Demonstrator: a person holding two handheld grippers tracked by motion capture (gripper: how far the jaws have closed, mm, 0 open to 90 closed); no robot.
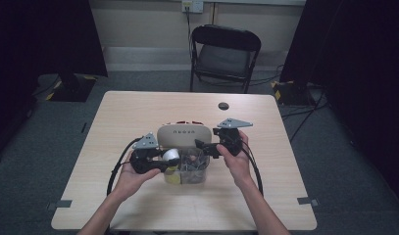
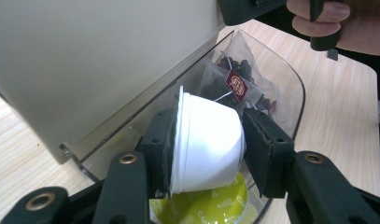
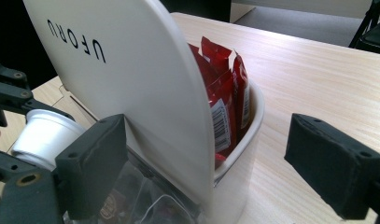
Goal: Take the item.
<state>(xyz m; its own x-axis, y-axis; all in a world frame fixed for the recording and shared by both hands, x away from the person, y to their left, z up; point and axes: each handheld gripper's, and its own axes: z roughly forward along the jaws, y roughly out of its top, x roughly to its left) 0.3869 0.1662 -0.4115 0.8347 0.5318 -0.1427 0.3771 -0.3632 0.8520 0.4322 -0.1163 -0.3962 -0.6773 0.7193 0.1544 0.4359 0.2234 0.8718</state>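
Our 2 forearms enter from below over the table (image 1: pixel 138 105). At centre stands the cream box (image 1: pixel 183 133), lid raised. Right gripper (image 1: pixel 205 146): jaws spread wide beside that lid. Left gripper (image 1: pixel 168 157): jaws pinching 1 white cup (image 2: pixel 207 140) above the clear tray (image 2: pixel 290 81).

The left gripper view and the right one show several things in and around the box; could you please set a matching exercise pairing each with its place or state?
Things:
1. white capsule
2. green capsule
3. red sachets
4. right gripper

Places or states:
A. standing in the white compartment behind the raised lid
B. lying in the clear bin, under the held capsule
C. open, jaws either side of the lid's edge
D. clamped between the left gripper's jaws

Pairs: 1-D, 2-B, 3-A, 4-C
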